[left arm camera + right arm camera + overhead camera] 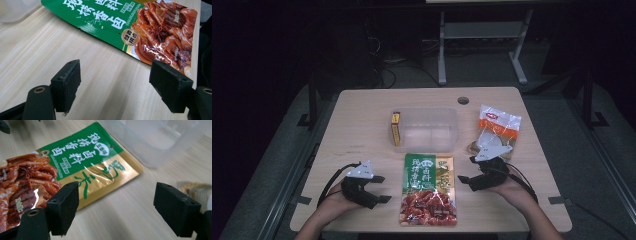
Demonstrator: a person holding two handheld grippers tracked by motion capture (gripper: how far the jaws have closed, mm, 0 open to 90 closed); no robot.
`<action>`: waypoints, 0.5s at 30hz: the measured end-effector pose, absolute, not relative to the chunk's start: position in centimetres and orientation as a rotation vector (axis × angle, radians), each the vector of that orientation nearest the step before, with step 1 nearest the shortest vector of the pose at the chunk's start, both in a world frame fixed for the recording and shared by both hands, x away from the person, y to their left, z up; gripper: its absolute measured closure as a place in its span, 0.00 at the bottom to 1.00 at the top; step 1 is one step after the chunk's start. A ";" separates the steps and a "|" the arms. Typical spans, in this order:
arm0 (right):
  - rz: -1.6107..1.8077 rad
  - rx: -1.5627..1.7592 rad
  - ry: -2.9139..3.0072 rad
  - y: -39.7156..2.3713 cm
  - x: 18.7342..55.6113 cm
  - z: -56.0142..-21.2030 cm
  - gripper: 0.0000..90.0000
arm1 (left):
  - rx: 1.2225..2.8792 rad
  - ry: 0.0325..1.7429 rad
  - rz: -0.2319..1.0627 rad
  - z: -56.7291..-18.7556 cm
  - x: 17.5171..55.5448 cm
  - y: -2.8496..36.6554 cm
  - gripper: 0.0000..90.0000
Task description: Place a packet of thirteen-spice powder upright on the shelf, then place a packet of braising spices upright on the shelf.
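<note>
A green and gold seasoning pouch [428,190] with a picture of braised meat lies flat near the table's front edge, between the two hands. My left gripper [381,189] rests on the wood just left of it, open, its jaws pointing at the pouch. The left gripper view has bare wood between the wide-apart jaws of my left gripper [115,82] and the pouch [140,27] just beyond them. My right gripper [467,169] is at the pouch's right edge, open and empty. The right gripper view looks past my right gripper [125,207] at the pouch's gold corner [100,175] by its left jaw.
A clear plastic container [447,117] stands at the table's middle behind the pouch, with a yellow box [396,128] upright at its left wall. A white and orange packet [498,125] lies at the right, behind my right gripper. A round hole [463,100] marks the far edge.
</note>
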State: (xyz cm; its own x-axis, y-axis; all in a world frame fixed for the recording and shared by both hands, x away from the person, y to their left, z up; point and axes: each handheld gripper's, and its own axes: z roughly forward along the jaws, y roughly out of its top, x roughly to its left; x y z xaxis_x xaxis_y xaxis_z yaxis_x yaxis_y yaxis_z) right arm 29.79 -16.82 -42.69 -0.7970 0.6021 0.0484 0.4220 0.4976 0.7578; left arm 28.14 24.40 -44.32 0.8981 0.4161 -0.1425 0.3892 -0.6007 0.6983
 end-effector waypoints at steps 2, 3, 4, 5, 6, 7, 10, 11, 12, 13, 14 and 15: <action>1.182 0.896 2.514 -17.4 29.4 -43.0 0.22 | 2.267 0.579 0.046 -44.2 28.2 24.3 0.32; 1.182 0.903 2.505 -17.6 29.2 -43.2 0.22 | 2.263 0.586 0.040 -44.1 28.2 24.3 0.34; 1.176 0.913 2.502 -17.9 29.0 -43.3 0.22 | 2.253 0.594 0.031 -44.0 28.2 24.2 0.38; 1.175 0.924 2.497 -18.2 28.8 -43.3 0.22 | 2.250 0.596 0.031 -43.9 28.3 24.1 0.41; 1.182 0.930 2.488 -18.5 28.6 -43.4 0.22 | 2.242 0.593 0.028 -43.7 28.3 24.0 0.45; 1.190 0.944 2.486 -18.8 28.4 -43.5 0.22 | 2.237 0.585 0.020 -43.6 28.3 23.8 0.52; 1.184 0.977 2.479 -19.4 28.0 -43.8 0.22 | 2.225 0.550 0.004 -43.1 28.2 22.8 0.73; 1.187 0.977 2.478 -19.6 27.9 -44.0 0.22 | 2.222 0.534 -0.005 -43.0 28.2 22.3 0.78; 1.184 0.972 2.478 -19.7 27.8 -44.1 0.22 | 2.222 0.523 -0.017 -42.9 28.1 22.0 0.84; 1.182 0.981 2.480 -19.7 27.7 -44.1 0.22 | 2.226 0.499 -0.027 -42.8 28.1 21.3 0.88; 1.178 0.976 2.484 -19.7 27.8 -44.1 0.22 | 2.223 0.492 -0.043 -42.8 27.9 20.8 0.93; 1.178 0.973 2.484 -19.7 27.9 -44.1 0.22 | 2.224 0.479 -0.050 -42.8 27.9 20.4 0.97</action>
State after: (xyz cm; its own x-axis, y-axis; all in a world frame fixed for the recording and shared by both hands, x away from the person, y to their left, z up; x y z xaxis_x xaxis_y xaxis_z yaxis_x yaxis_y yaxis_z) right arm 27.89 -19.73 -44.11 -0.7551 0.6513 0.0755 0.4708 0.4583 0.7539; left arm 27.87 20.36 -42.78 0.9263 0.3220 -0.1958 0.3555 -0.5748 0.7370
